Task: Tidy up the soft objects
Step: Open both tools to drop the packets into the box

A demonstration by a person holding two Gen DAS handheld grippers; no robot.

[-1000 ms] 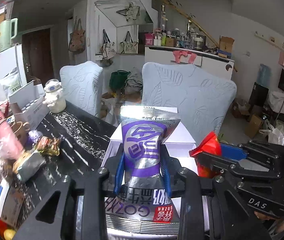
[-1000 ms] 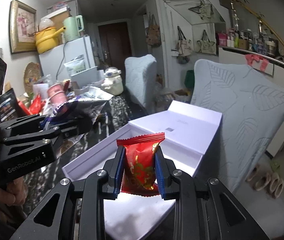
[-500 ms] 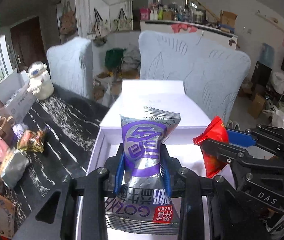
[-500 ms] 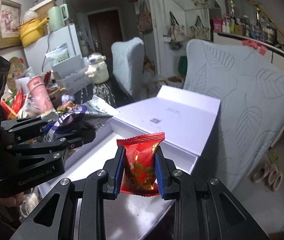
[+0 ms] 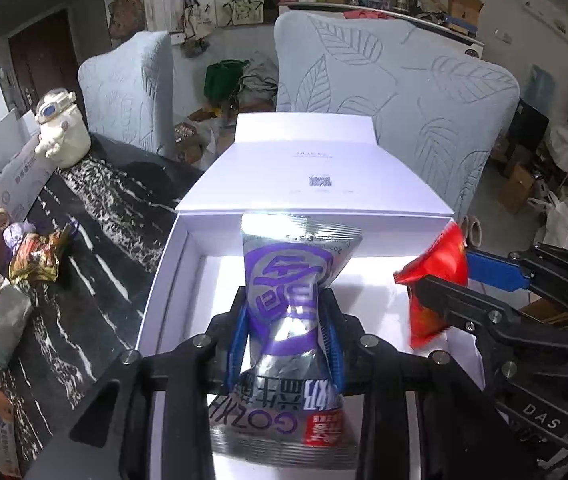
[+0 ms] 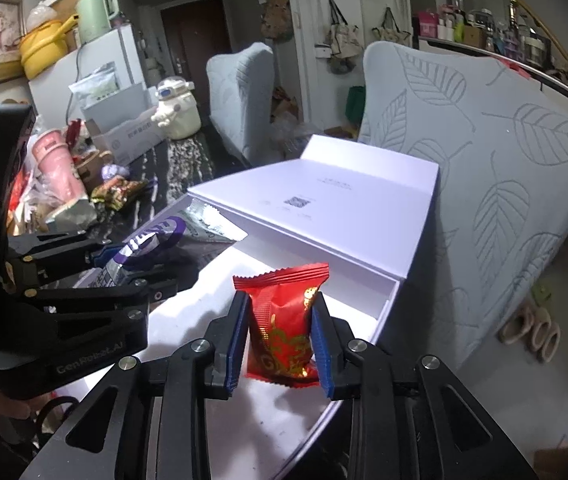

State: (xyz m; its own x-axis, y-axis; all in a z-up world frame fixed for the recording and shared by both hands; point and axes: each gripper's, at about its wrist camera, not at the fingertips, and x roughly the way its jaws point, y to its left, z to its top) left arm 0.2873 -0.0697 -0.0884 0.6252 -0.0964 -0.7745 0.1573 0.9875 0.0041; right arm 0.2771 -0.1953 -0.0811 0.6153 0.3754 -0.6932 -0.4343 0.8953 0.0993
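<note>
Reading "GOZXH" on silver-purple packet [image 5: 290, 312] pinched by left tool [image 5: 286, 336]; right tool [image 6: 279, 340] loosening around red packet [image 6: 284, 328].

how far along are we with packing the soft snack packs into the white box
Done: nothing lies in the open white box yet. In hand: the left gripper pinches a silver-and-purple foil pack and the right gripper, jaws just easing open, has a red pack, both over the box. Left: a brown crinkled wrapper and a grey pouch on the black marbled table.

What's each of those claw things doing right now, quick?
Left gripper: closed on the silver-purple snack packet.
Right gripper: jaws just easing open, red snack packet between them.
</note>
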